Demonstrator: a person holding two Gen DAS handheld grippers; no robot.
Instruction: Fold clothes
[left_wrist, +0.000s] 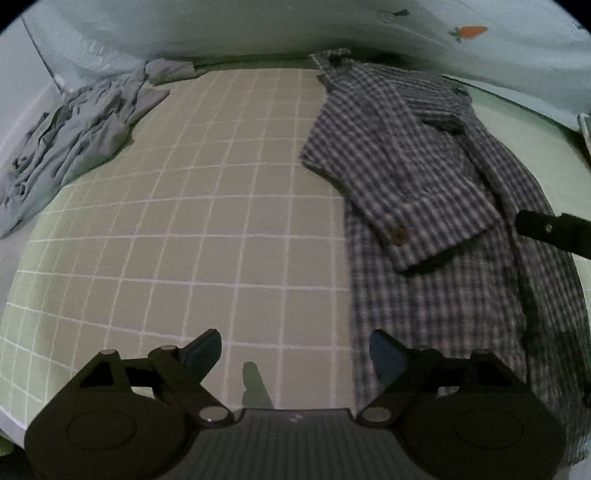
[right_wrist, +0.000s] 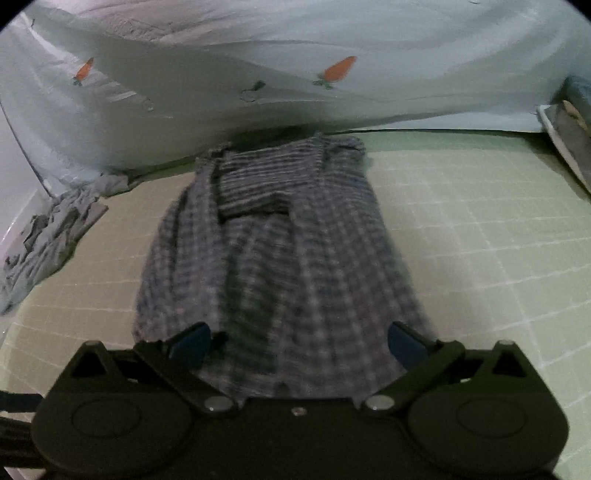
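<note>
Lying flat on a pale green mat (left_wrist: 221, 206) ruled with a white grid, a checked shirt (left_wrist: 424, 177) of thin woven cloth in dark blue and white was seen from both wrist cameras. Its sleeve had been laid across the body, and the cuff (left_wrist: 432, 236), closed by a single brown button (left_wrist: 398, 233), rested on top of the front panel. The collar end was turned toward a light bedsheet (right_wrist: 295, 74) printed with small orange carrots, which rose in soft folds behind the mat. A second garment, a crumpled grey one (left_wrist: 70, 147), was heaped in deep wrinkles at the far left corner of the mat, well apart from the shirt. No brand, label or legible writing could be made out anywhere.

The left gripper (left_wrist: 295, 354), black with blue-padded fingertips (left_wrist: 201, 352), was held with its jaws spread wide and nothing between them; only bare mat was seen in the gap, and the shirt's long edge ran just beside the right-hand pad. The right gripper (right_wrist: 299, 345) was likewise spread to its full width, with the pads not pressed on anything. The hem end of the shirt (right_wrist: 280, 266) was seen directly below and ahead of it, filling the space between the two pads, though whether the cloth was touched could not be told. In the left wrist view, a dark finger of the right gripper (left_wrist: 550, 230) was seen over the shirt's far side.
</note>
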